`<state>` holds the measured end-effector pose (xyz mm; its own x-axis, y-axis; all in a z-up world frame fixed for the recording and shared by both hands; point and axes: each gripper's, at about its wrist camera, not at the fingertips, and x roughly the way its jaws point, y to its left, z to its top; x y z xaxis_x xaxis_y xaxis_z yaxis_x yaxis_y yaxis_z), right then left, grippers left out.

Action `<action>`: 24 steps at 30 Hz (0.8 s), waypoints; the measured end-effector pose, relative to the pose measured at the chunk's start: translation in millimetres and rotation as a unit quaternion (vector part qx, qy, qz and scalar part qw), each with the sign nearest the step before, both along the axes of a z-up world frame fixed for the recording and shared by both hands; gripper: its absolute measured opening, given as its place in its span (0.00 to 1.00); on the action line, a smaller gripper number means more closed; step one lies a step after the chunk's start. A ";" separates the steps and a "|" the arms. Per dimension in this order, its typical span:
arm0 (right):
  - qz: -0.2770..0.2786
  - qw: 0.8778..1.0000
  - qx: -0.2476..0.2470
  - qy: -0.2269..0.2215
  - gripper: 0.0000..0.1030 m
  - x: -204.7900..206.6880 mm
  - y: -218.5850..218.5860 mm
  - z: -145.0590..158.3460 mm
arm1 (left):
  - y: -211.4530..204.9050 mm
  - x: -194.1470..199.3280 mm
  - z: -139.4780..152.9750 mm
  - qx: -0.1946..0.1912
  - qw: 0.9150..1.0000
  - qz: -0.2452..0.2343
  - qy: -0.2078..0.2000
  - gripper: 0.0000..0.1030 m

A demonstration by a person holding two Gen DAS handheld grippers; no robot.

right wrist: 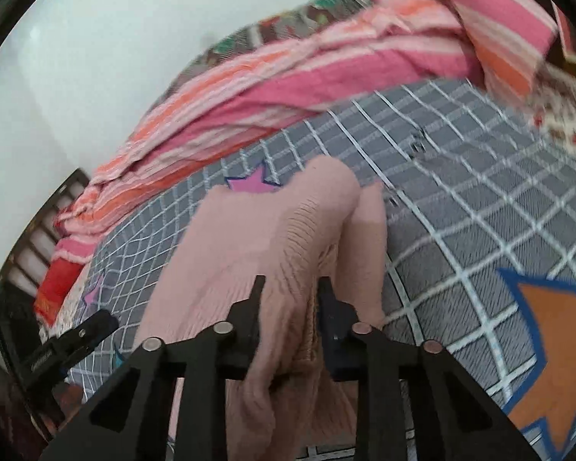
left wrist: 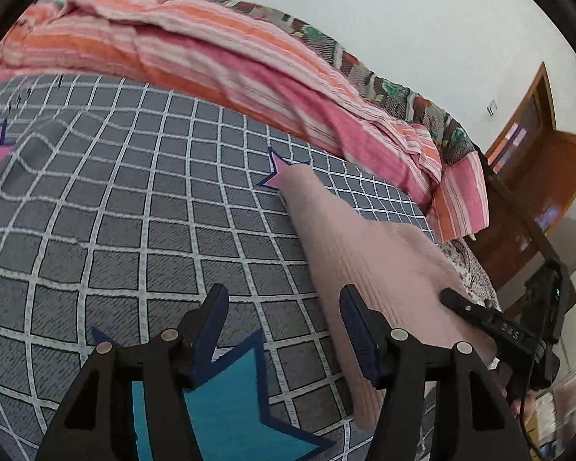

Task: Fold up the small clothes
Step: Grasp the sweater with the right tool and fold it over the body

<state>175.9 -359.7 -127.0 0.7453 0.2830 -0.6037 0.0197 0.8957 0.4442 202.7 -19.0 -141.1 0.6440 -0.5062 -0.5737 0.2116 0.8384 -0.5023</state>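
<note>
A pale pink knitted garment (left wrist: pixel 364 246) lies on the grey checked bedsheet (left wrist: pixel 134 199), stretching from a pink star toward the bed's right edge. My left gripper (left wrist: pixel 284 299) is open and empty, just left of the garment, above a blue star. My right gripper (right wrist: pixel 292 288) is shut on a bunched fold of the pink garment (right wrist: pixel 257 238) and holds it raised off the sheet. The right gripper also shows in the left wrist view (left wrist: pixel 491 319), at the garment's right edge. The left gripper shows in the right wrist view (right wrist: pixel 73 342) at lower left.
A striped pink and orange blanket (left wrist: pixel 219 61) lies bunched along the far side of the bed, with a patterned quilt (left wrist: pixel 388 92) behind it. A white wall rises behind. A wooden door (left wrist: pixel 537 161) stands at the right. An orange star (right wrist: pixel 549 338) marks the sheet.
</note>
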 end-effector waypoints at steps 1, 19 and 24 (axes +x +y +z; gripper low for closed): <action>0.001 1.000 0.009 -0.012 0.21 -2.3 -3.4 2.0 | 1.1 1.2 -1.0 -0.007 1.000 0.000 0.001 0.56; -0.008 0.991 0.123 0.055 0.72 23.3 -46.0 -44.8 | 4.5 -0.2 1.0 -0.015 1.000 -0.015 -0.006 0.56; 0.009 0.994 0.094 0.060 0.77 38.8 -31.7 -44.5 | 6.7 -9.3 3.9 -0.004 1.000 -0.021 -0.015 0.56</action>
